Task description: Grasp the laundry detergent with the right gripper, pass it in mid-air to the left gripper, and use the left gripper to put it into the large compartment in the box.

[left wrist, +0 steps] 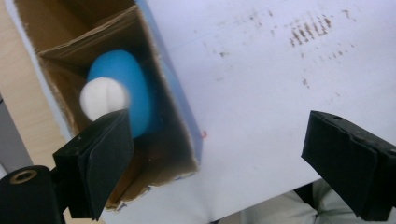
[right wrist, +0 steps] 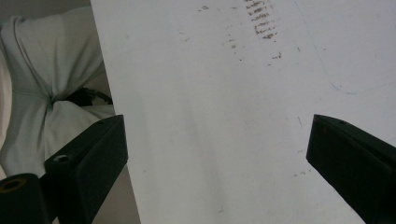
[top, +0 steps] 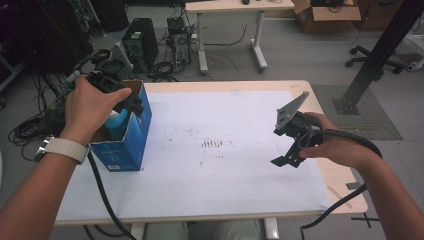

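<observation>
Grey floor [top: 300, 55] with tangled cables [top: 165, 67], a computer tower [top: 140, 42], a desk [top: 240, 6] and an office chair [top: 372, 62].

Even, soft indoor light falls on the white table [top: 210, 175], with faint shadows and no glare. The high view is slightly soft. In both gripper views the near black jaws are blurred, edges dim.

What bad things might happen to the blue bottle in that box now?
The blue bottle lies inside the open cardboard box, and the left gripper hangs right above it with jaws open, so a bump might tip the box. The box also stands close to the table's left edge and might get pushed off.
</observation>
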The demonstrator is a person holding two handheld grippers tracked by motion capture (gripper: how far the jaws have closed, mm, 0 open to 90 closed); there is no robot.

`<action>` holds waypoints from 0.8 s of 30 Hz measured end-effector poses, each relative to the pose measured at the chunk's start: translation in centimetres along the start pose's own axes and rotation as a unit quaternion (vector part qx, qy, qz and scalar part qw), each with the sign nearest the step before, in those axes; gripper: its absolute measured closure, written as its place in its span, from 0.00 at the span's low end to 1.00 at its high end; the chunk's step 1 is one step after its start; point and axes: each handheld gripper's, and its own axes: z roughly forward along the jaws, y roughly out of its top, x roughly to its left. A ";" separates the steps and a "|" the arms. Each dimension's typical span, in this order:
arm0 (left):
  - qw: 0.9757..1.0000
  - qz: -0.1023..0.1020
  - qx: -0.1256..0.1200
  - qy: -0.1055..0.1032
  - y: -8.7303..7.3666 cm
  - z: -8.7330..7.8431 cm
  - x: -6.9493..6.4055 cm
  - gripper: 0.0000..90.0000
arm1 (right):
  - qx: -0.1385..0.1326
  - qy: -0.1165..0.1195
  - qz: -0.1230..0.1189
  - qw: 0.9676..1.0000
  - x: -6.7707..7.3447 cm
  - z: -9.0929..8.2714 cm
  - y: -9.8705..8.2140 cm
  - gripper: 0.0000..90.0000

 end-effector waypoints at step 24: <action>0.992 0.120 0.019 -0.045 0.9 -0.8 -6.2 0.05 | 0.000 -0.006 0.007 1.000 0.2 -0.8 -0.2 0.06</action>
